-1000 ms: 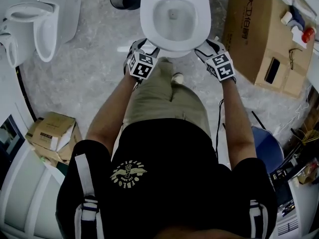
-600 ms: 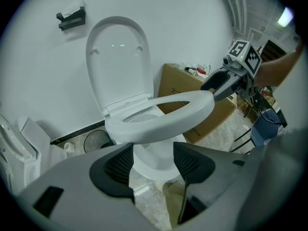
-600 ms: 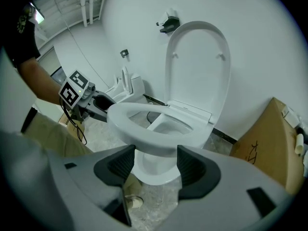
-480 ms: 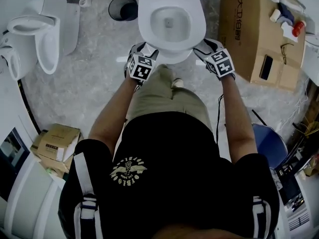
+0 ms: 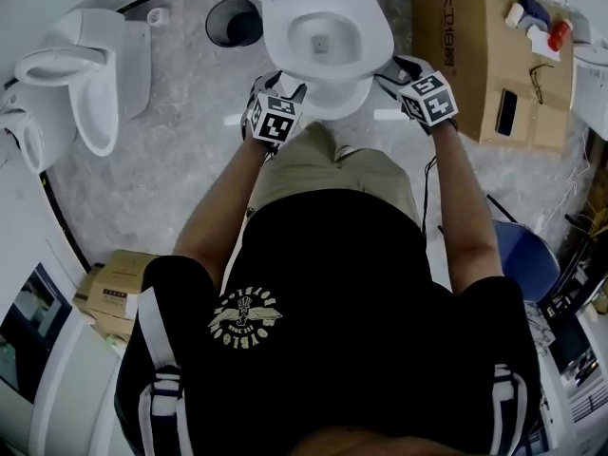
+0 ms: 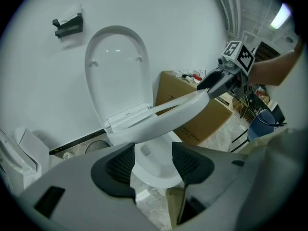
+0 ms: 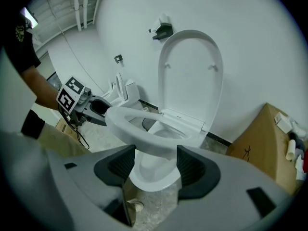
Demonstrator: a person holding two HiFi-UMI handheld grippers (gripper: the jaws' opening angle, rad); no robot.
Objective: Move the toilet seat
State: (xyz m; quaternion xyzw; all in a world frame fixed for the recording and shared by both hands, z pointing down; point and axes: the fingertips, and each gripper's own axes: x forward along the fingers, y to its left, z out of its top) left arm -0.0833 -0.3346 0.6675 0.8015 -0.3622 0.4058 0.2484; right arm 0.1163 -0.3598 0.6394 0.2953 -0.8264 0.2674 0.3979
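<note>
The white toilet [image 5: 323, 36] stands in front of me with its lid [image 7: 190, 76] upright against the wall. Its seat ring [image 6: 163, 117] is tilted partly up off the bowl, hinged at the back. My left gripper [image 6: 153, 160] is at the seat's left front; its jaws are closing but stand wide, and the seat passes just beyond the pads without being pressed. My right gripper [image 7: 155, 163] is at the right front, also open, with the seat rim [image 7: 139, 134] at its tips. In the head view the left gripper [image 5: 285, 88] and the right gripper [image 5: 391, 72] flank the bowl.
A large cardboard box [image 5: 475, 55] with small items on top stands right of the toilet. A black bin [image 5: 233, 19] sits to its left, and a second toilet [image 5: 90, 74] is farther left. A small box [image 5: 114, 297] and a blue chair [image 5: 527, 259] are behind me.
Both grippers have moved forward along the sides of the bowl, the right one farther. The head view has shifted slightly.
</note>
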